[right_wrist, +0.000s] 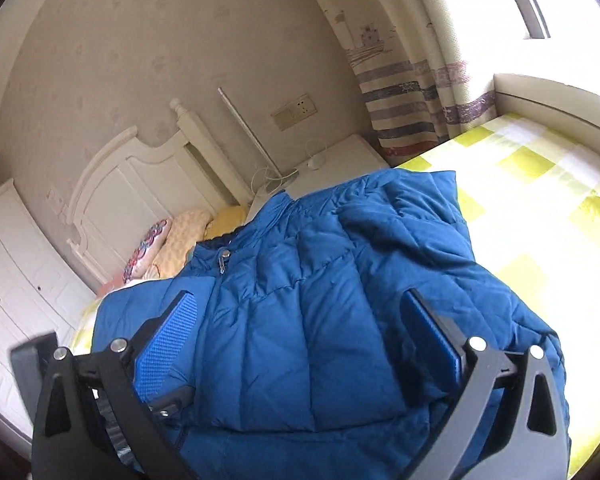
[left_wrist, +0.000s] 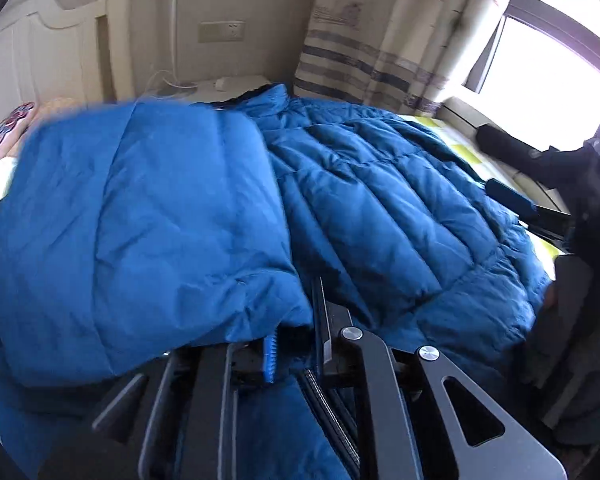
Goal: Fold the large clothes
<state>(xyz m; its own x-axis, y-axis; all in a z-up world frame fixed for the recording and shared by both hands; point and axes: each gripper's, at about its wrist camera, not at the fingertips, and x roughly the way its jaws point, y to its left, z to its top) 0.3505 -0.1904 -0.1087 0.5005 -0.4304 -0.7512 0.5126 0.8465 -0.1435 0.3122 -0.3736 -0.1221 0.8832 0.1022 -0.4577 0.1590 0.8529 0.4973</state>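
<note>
Blue down jacket [right_wrist: 320,312] spread on the bed [right_wrist: 540,208], collar toward the far headboard [right_wrist: 140,184], zip pull visible at the neck. One side panel already lifted and swung over the quilted body: in the left wrist view a blurred flap of jacket [left_wrist: 140,220] hangs from the left gripper [left_wrist: 292,352], jaws pinched nearly together on the fabric edge. Right gripper [right_wrist: 308,340] spread wide above the jacket's middle, blue pads [right_wrist: 168,344] either side, nothing between them; whether touching the fabric, cannot tell. In the left view, that same right gripper [left_wrist: 512,200] seen at the jacket's right edge.

Judged progress: early to midway. First lengthwise fold under way, not yet laid flat. In the right view the far right side looks turned in, with a sleeve or panel lying over the shoulder, though exact layering is hard to read. Likely left: settling this flap, then folding the hem up toward the collar and pressing out the puff.

Surface: yellow-and-white checked bedsheet, soft, brightly lit on the right. Room: white headboard and wardrobe [right_wrist: 16,280] on the left, patterned pillows [right_wrist: 168,244] near the headboard, a white nightstand [right_wrist: 340,156] with cable, wall socket [right_wrist: 296,110], striped curtain [right_wrist: 404,104] and a bright window [left_wrist: 560,40] on the right.
</note>
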